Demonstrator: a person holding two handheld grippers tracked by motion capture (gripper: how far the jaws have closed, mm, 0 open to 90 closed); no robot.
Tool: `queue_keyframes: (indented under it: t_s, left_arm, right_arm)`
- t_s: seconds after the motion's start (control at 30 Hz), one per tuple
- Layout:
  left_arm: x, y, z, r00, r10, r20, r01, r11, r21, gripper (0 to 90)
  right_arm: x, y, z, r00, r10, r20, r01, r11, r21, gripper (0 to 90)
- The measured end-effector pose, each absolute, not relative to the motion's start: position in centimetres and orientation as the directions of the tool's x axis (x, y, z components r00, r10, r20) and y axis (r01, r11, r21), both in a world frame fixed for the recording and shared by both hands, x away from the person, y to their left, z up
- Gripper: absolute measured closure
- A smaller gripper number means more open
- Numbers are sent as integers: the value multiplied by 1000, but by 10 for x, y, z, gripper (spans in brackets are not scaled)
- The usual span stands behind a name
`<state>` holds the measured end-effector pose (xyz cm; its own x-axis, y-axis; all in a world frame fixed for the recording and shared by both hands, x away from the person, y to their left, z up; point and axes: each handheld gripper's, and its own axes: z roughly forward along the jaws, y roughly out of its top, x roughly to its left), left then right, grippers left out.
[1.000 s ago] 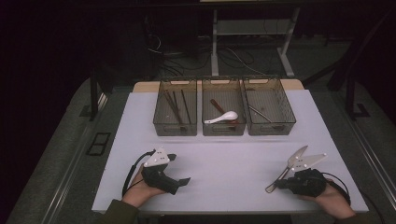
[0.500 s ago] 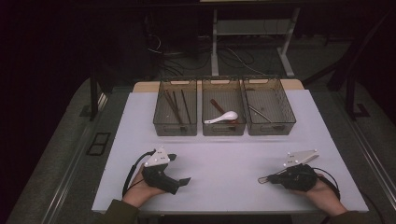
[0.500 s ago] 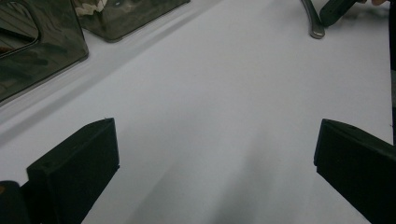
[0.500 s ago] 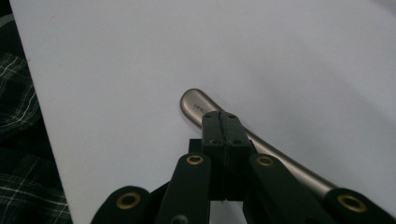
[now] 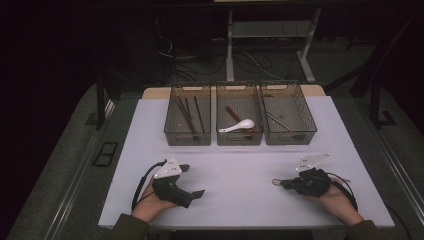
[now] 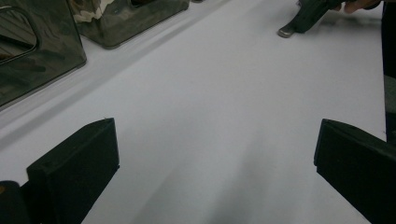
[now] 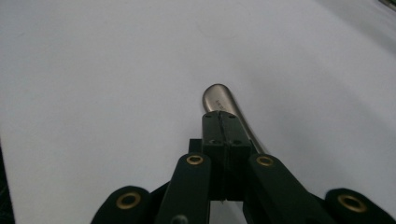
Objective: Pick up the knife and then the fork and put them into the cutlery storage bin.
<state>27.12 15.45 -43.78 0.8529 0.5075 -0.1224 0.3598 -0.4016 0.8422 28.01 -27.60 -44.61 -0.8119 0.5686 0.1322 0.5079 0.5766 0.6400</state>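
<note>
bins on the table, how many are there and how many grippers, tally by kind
clear bins: 3, left, middle, right
grippers: 2, left gripper, right gripper
metal utensil in the right gripper: 1
total: 6

My right gripper [image 7: 223, 122] has its two black jaws pressed together on the handle of a metal utensil [image 7: 220, 99]. The handle's rounded silvery end sticks out just past my jaw tips, low over the plain white table [image 7: 102, 70]. Brass-coloured rivets show on my linkage arms.
</note>
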Motion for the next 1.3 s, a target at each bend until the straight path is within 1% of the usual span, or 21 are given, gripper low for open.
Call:
queue_keyframes:
  t_s: [0.17,0.53,0.77,0.9,0.93,1.07,1.17,1.3]
  left_arm:
    - [272,153,-438,859,496,-128,346,-377,859,0]
    - [272,154,-438,865,488,-117,330,-378,865,0]
    - [272,155,-437,866,487,-113,327,-380,865,0]
    - [271,155,-437,867,486,-112,327,-385,863,0]
    - [271,155,-438,867,486,-112,328,-387,862,0]
    - [271,154,-438,866,487,-112,330,-389,860,0]
    - [272,155,-438,864,490,-114,332,-385,861,0]
    - [272,155,-438,865,489,-112,332,-389,859,0]
  right_arm:
    - [289,-274,-447,-808,576,127,509,572,643,892]
    - [311,-273,-447,-789,602,120,525,561,640,892]
    - [313,-276,-443,-786,604,130,528,548,648,890]
    - [312,-283,-433,-777,610,155,539,517,666,788]
    - [313,-286,-429,-777,609,163,542,514,666,746]
    - [314,-295,-417,-775,611,159,552,533,641,639]
    - [317,-302,-411,-783,605,147,561,583,588,591]
    - [321,-307,-409,-795,595,123,564,649,511,578]
